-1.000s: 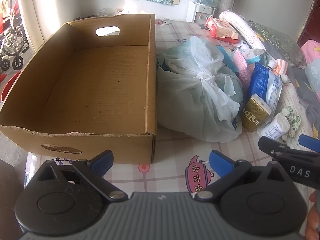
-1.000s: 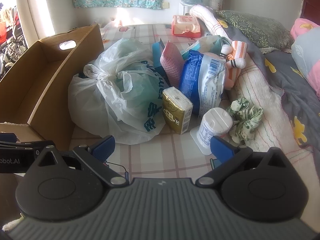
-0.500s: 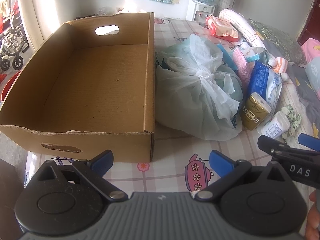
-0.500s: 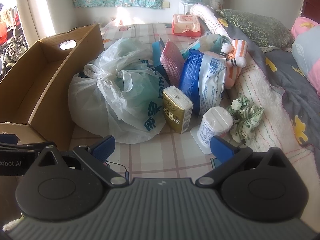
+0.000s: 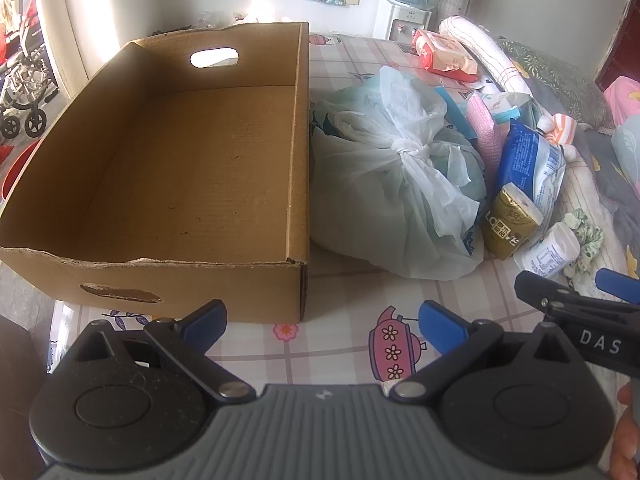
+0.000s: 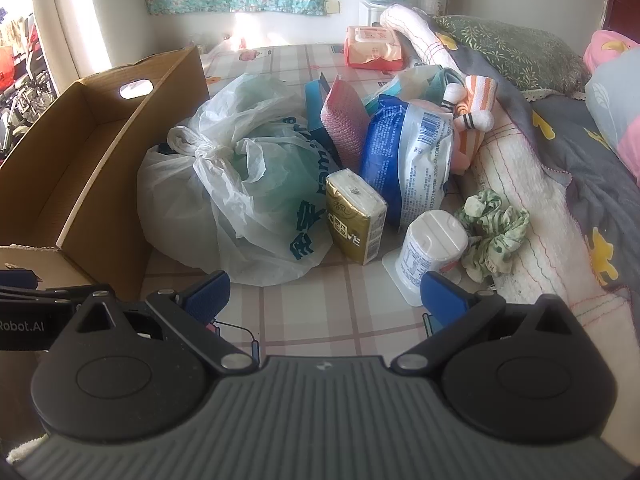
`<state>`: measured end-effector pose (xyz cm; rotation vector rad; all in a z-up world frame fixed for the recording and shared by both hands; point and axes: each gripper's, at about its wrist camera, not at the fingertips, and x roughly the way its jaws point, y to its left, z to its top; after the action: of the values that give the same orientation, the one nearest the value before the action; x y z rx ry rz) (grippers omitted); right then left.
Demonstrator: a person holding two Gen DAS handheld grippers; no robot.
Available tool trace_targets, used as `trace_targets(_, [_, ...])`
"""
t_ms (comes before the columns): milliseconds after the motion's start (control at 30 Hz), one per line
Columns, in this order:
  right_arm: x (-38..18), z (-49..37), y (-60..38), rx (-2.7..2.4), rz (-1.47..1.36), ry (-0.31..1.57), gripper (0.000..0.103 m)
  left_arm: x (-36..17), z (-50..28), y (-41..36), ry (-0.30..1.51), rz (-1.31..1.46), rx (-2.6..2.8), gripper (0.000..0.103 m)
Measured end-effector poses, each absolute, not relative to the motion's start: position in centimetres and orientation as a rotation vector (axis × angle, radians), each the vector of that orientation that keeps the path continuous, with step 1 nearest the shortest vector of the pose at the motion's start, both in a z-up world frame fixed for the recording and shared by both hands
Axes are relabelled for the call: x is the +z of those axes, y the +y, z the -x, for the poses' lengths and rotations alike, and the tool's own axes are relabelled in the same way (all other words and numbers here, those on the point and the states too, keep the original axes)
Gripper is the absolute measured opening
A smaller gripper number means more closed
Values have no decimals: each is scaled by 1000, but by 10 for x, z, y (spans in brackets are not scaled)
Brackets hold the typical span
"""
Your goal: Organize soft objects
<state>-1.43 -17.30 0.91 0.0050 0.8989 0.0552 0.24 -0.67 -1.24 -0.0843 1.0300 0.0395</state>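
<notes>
An empty cardboard box [image 5: 192, 168] stands on the left of the checked tablecloth. Right of it lies a knotted white plastic bag [image 5: 392, 184] [image 6: 240, 192]. Beside the bag are a gold tissue pack [image 6: 356, 220], a blue-and-white packet [image 6: 408, 160], a white pack of wipes [image 6: 432, 252], a green scrunchie [image 6: 496, 228] and an orange striped soft toy [image 6: 476, 108]. My left gripper [image 5: 322, 320] is open in front of the box's near right corner, holding nothing. My right gripper [image 6: 324, 296] is open, short of the bag and tissue pack, holding nothing.
A pink wet-wipe pack [image 6: 372, 48] and a rolled white towel [image 6: 416, 32] lie at the back. Grey bedding and pillows [image 6: 580, 152] fill the right side. A water dispenser [image 5: 408, 4] stands by the far wall. A wheelchair [image 5: 24, 92] is off the table's left.
Both grippers have barely moved; the left view has drawn back a touch from the box. Nothing was taken hold of or let go.
</notes>
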Motion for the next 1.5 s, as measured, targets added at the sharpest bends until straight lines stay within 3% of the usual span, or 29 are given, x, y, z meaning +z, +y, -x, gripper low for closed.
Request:
trace_targets(1233, [6, 13, -179, 55, -24, 901, 102, -15, -5, -14, 1048, 66, 32, 102])
trace_targets(1500, [13, 24, -197, 22, -70, 848, 102, 2, 7, -37, 972, -39, -100, 103])
